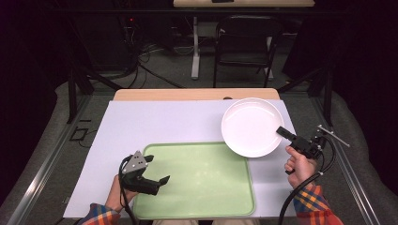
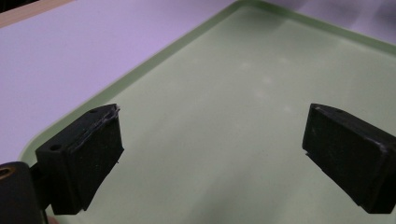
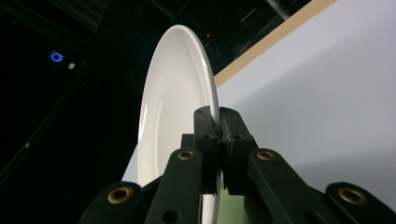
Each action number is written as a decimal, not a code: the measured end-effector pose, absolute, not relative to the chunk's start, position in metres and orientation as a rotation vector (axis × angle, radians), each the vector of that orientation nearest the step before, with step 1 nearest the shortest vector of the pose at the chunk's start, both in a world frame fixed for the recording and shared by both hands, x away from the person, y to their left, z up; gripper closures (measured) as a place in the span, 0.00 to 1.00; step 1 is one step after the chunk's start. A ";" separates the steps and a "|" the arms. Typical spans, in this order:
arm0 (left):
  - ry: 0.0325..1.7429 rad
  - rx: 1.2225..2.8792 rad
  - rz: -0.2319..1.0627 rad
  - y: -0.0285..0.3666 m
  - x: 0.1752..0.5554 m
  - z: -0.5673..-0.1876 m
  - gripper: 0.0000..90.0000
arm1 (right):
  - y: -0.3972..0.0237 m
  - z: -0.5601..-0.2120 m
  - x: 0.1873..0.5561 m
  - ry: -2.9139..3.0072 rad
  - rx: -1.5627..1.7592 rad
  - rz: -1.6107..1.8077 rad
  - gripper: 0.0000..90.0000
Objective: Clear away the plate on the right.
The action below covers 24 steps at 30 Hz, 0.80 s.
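A white round plate (image 1: 248,125) hangs over the table's right side, partly above the back right corner of the green tray (image 1: 202,187). My right gripper (image 1: 281,131) is shut on the plate's right rim; in the right gripper view its jaws pinch the rim of the plate (image 3: 177,93) edge-on, at the right gripper (image 3: 218,122). My left gripper (image 1: 157,168) stands open over the tray's left part, nothing between its jaws. In the left gripper view the left gripper (image 2: 212,140) has its wide-apart black pads (image 2: 93,149) above the bare tray (image 2: 233,93).
A pale lilac mat (image 1: 155,122) covers the table, with a wooden edge (image 1: 187,93) at the back. Behind the table stand a black folding chair (image 1: 244,42) and cables on the floor. Metal rails run along both sides of the table.
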<state>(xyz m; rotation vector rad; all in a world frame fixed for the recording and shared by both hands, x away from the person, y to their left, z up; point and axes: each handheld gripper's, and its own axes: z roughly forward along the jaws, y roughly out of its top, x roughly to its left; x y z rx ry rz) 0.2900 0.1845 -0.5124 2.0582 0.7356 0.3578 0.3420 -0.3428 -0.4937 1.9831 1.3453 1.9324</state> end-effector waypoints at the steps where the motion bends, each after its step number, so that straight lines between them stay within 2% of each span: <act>1: 0.733 2.058 0.354 0.182 0.292 -0.512 0.04 | -0.340 -0.493 0.341 1.350 1.987 1.942 0.96; 9: 0.720 2.002 0.269 0.160 0.302 -0.508 0.02 | -0.306 -0.489 0.334 1.485 1.940 1.993 0.96; 15: 0.722 1.954 0.227 0.145 0.307 -0.506 0.04 | -0.272 -0.487 0.329 1.637 1.869 1.994 0.96; 24: 0.774 1.887 0.124 0.141 0.316 -0.511 0.08 | -0.246 -0.486 0.322 1.744 1.823 2.025 0.96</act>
